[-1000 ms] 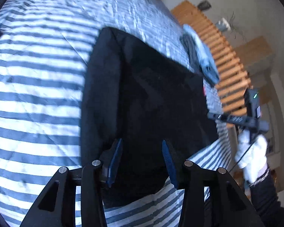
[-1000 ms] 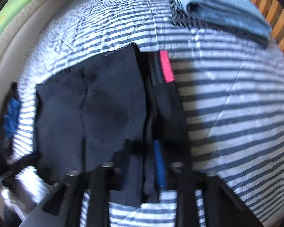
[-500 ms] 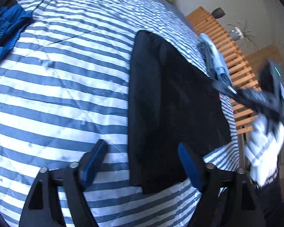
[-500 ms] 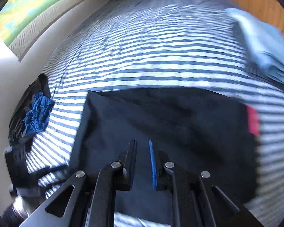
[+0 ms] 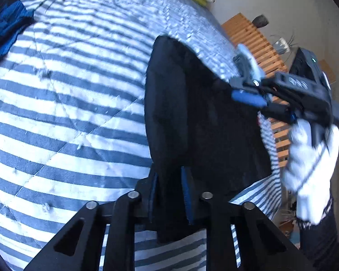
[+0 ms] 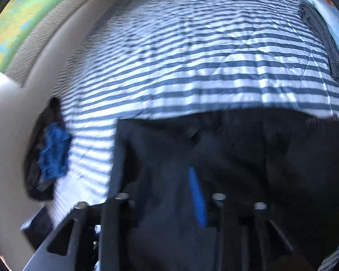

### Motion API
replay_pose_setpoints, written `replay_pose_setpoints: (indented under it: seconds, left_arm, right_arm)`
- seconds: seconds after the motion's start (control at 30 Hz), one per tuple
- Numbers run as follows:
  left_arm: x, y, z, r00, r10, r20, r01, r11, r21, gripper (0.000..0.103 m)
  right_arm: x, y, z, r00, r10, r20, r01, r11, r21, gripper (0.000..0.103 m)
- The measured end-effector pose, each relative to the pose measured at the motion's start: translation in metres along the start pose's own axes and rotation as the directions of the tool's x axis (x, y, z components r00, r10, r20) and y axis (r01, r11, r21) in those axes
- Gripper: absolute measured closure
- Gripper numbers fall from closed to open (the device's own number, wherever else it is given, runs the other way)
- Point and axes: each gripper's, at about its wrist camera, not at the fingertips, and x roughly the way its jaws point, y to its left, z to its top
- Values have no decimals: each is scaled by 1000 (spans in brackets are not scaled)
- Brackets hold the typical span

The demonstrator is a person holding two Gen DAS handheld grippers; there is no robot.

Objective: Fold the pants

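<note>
Black pants (image 5: 198, 117) lie folded flat on the striped bedspread (image 5: 67, 113), their near corner at six o'clock clamped by the just-closing left gripper (image 5: 169, 194), while the right gripper (image 5: 244, 90), jaws just parting, hovers unclenched over their two-o'clock edge beside the white-gloved hand (image 5: 309, 158).

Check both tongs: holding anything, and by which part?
Left tongs have just closed on the black pants, pinching the near corner of the folded fabric. Right tongs have been opening above the pants' far edge; nothing visibly held.
</note>
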Motion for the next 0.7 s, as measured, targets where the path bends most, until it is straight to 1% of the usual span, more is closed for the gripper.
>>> replay_pose_setpoints:
  seconds: [0.1, 0.13, 0.23, 0.27, 0.3, 0.37, 0.47, 0.63, 0.7]
  left_arm:
    - [-9, -7, -2, 999, -14, 42, 13, 1000, 2, 86]
    - [-10, -10, -3, 999, -13, 51, 12, 1000, 11, 86]
    - [-17, -21, -4, 998, -14, 69, 12, 999, 32, 87]
    - [-19, -23, -5, 997, -17, 75, 14, 999, 35, 87]
    - [-18, -28, -3, 996, -23, 80, 20, 999, 39, 87]
    - [-20, -32, -3, 995, -37, 87, 33, 998, 54, 87]
    - [-24, -35, -3, 994, -55, 96, 49, 997, 66, 87]
    - [-29, -39, -3, 989, -95, 114, 88, 994, 63, 87]
    - [-29, -45, -2, 987, -106, 121, 98, 992, 74, 87]
  right_arm:
    - [-5, 32, -11, 999, 12, -44, -15, 997, -78, 65]
    - [-3, 47, -13, 998, 5, -66, -12, 993, -114, 64]
    - [16, 86, -12, 992, -25, -127, 2, 984, -181, 63]
    - [21, 92, -12, 989, -36, -141, 8, 981, -192, 63]
    - [30, 101, -11, 985, -65, -162, 30, 977, -212, 63]
    - [45, 113, -10, 974, -118, -194, 68, 967, -246, 63]
    - [60, 121, -6, 959, -159, -236, 94, 960, -264, 63]
    - [68, 135, -11, 935, -247, -254, 157, 932, -325, 62]
    - [71, 139, -14, 918, -303, -254, 200, 910, -364, 63]
